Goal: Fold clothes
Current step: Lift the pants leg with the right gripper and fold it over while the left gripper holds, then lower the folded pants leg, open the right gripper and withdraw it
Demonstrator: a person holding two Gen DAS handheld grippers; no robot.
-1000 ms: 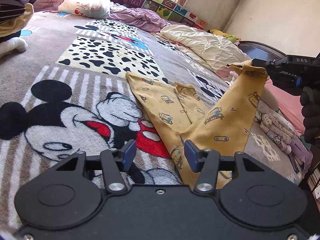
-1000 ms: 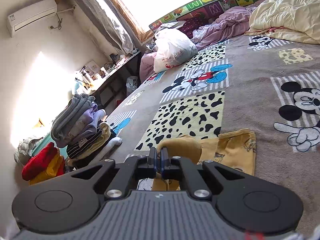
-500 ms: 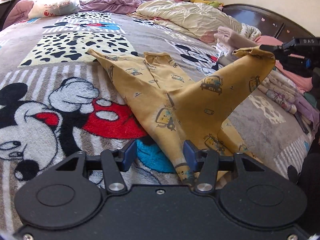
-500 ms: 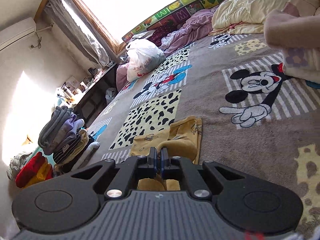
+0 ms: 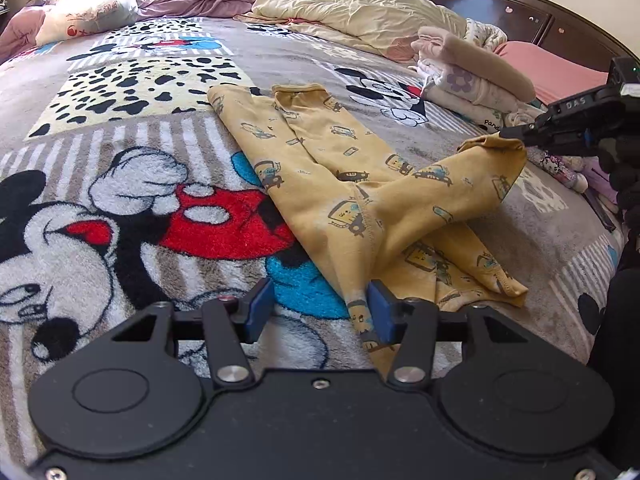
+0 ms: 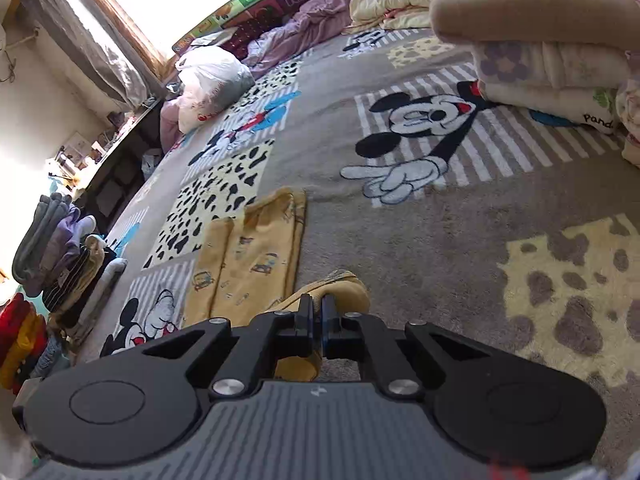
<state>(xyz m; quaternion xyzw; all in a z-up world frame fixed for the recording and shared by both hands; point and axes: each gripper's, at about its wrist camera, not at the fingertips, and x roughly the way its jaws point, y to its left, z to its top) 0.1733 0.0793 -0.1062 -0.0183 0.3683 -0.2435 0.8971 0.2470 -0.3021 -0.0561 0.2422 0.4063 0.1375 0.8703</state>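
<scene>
Yellow printed children's pants [image 5: 332, 168] lie on the cartoon-mouse blanket [image 5: 120, 208], legs stretched toward the far side. My right gripper [image 5: 516, 134] is shut on the waistband corner and holds it lifted at the right. In the right wrist view the right gripper [image 6: 317, 312] pinches a bunched yellow fold, and the pants [image 6: 256, 256] spread out beyond it. My left gripper [image 5: 318, 310] is open low over the blanket; the pants' near hem lies against its right finger [image 5: 382, 312], not clamped.
A stack of folded pale clothes [image 5: 472, 80] sits at the right, a cream quilt [image 5: 360, 12] and a white bag [image 5: 88, 4] farther back. Piles of clothes [image 6: 56, 256] stand off the bed's left edge. A gloved hand [image 5: 624, 168] holds the right gripper.
The right gripper has lowered and carried the held waistband corner down toward the blanket. The left gripper has shifted so the pants lie more centred ahead; it stays open.
</scene>
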